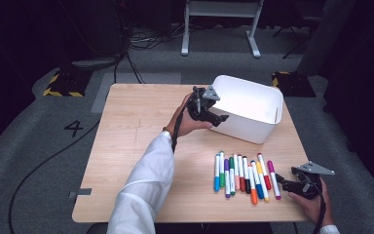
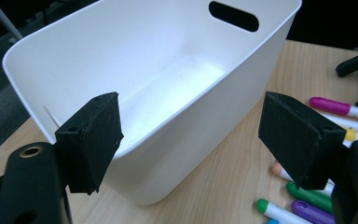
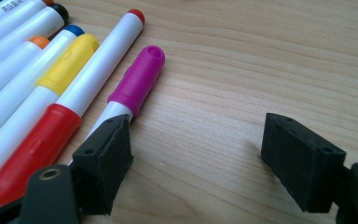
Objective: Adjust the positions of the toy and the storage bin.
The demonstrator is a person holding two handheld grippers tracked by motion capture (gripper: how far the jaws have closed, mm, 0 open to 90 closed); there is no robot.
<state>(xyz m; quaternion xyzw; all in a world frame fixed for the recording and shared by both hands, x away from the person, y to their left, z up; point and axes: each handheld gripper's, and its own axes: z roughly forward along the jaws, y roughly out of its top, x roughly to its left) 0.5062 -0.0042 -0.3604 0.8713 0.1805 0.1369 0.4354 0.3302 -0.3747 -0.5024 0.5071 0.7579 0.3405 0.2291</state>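
Observation:
A white plastic bin (image 1: 243, 127) stands at the table's far right, its inside bare (image 2: 177, 88). My left gripper (image 1: 220, 118) hovers at the bin's near-left corner, held in a white-sleeved hand. Its jaws (image 2: 193, 121) stand open with nothing between them, the bin's wall just beyond. Several coloured markers (image 1: 243, 175) lie in a row in front of the bin. My right gripper (image 1: 281, 184) rests low at the right end of that row. It is open (image 3: 200, 144), and the magenta-capped marker (image 3: 140, 79) lies just outside its left jaw, beside a red-capped one (image 3: 32, 149).
The wooden table (image 1: 126, 146) is bare on its left half. Its right edge runs close to the right gripper. A cable (image 1: 39, 165) trails on the grey floor at the left, and a white frame (image 1: 219, 19) stands behind the table.

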